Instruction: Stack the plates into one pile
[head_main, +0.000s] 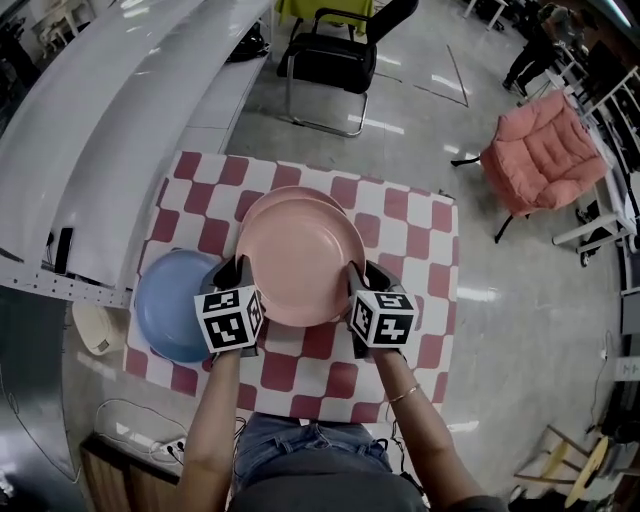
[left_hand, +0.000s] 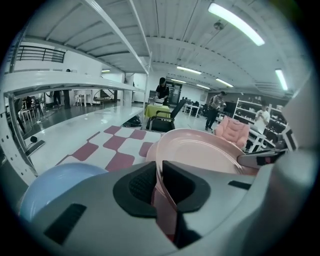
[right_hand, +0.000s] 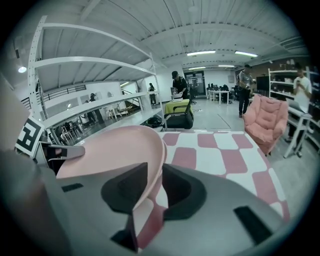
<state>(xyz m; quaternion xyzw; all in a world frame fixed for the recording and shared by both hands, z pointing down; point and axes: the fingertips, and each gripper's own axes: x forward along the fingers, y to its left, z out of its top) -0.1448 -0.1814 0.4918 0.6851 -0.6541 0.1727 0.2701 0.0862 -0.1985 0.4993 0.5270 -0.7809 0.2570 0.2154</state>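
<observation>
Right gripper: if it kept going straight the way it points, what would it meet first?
The right gripper, clamped on the rim of the held plate, would probably meet the checked cloth just beyond; the lower plate may come first, depth being unclear.

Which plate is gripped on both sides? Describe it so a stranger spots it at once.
On the red-and-white checked table, look to the middle. The pink plate there is clamped at its left rim by the left gripper and at its right rim by the right gripper. The second pink plate behind it and the blue plate to its left are not gripped.
</observation>
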